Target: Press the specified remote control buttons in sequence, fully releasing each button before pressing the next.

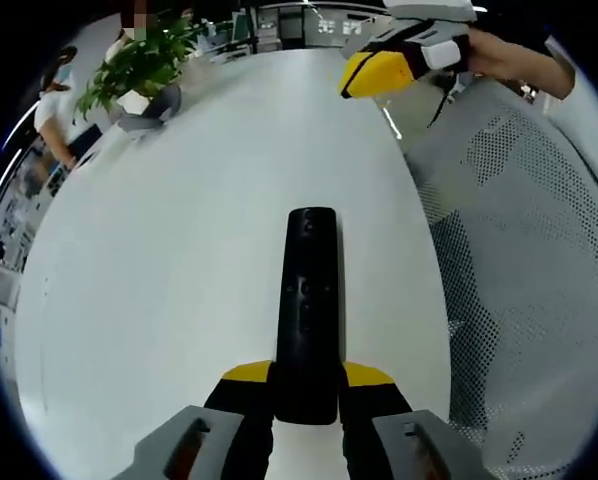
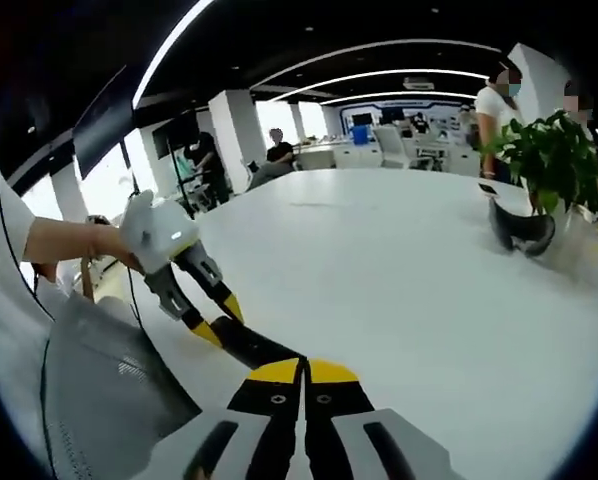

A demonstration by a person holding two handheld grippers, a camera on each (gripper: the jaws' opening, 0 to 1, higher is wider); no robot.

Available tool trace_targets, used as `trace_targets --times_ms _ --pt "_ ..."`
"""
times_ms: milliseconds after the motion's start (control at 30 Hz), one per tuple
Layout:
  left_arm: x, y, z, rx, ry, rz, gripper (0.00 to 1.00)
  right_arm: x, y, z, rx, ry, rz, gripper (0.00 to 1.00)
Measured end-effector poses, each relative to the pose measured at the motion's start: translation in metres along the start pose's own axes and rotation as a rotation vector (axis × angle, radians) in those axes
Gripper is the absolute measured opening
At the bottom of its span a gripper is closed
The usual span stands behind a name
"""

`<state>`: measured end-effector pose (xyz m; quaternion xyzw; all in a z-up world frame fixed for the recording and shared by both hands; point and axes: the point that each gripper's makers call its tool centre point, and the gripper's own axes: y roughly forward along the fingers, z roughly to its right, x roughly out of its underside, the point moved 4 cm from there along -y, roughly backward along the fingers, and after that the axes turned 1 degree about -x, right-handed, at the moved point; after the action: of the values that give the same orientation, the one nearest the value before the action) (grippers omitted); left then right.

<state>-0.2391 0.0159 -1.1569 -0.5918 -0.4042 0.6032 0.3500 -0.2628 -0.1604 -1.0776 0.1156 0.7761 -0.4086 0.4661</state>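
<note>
Left gripper view, bottom centre: left gripper clamped on near end of black remote control, which runs up frame centre, buttons facing camera, over white table. Upper right: right gripper, yellow tips pressed together, nothing between. Upper left, far: potted plant.

Right gripper view, bottom centre: right gripper jaws together. Lower left: left gripper gripping remote control.
</note>
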Motion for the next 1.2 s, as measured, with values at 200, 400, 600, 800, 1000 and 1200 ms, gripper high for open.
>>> trace_targets --times_ms 200,400,600,800,1000,1200 --pt "0.001 0.0 0.0 -0.003 -0.008 0.019 0.24 0.008 0.033 0.0 -0.094 -0.049 -0.111 0.0" --pt "0.003 -0.001 0.0 0.0 -0.008 0.051 0.24 0.024 0.057 -0.003 -0.152 -0.149 -0.248 0.0" --pt "0.004 -0.001 0.001 -0.014 -0.028 0.091 0.24 0.033 0.071 -0.003 -0.191 -0.258 -0.377 0.0" --pt "0.007 -0.001 0.004 -0.03 -0.05 0.158 0.24 0.032 0.076 0.001 -0.191 -0.31 -0.441 0.0" --pt "0.008 -0.001 0.004 -0.031 -0.051 0.196 0.24 0.028 0.082 -0.002 -0.227 -0.399 -0.479 0.0" --pt "0.007 -0.001 0.005 -0.019 -0.043 0.206 0.24 0.031 0.085 -0.007 -0.276 -0.525 -0.537 0.0"
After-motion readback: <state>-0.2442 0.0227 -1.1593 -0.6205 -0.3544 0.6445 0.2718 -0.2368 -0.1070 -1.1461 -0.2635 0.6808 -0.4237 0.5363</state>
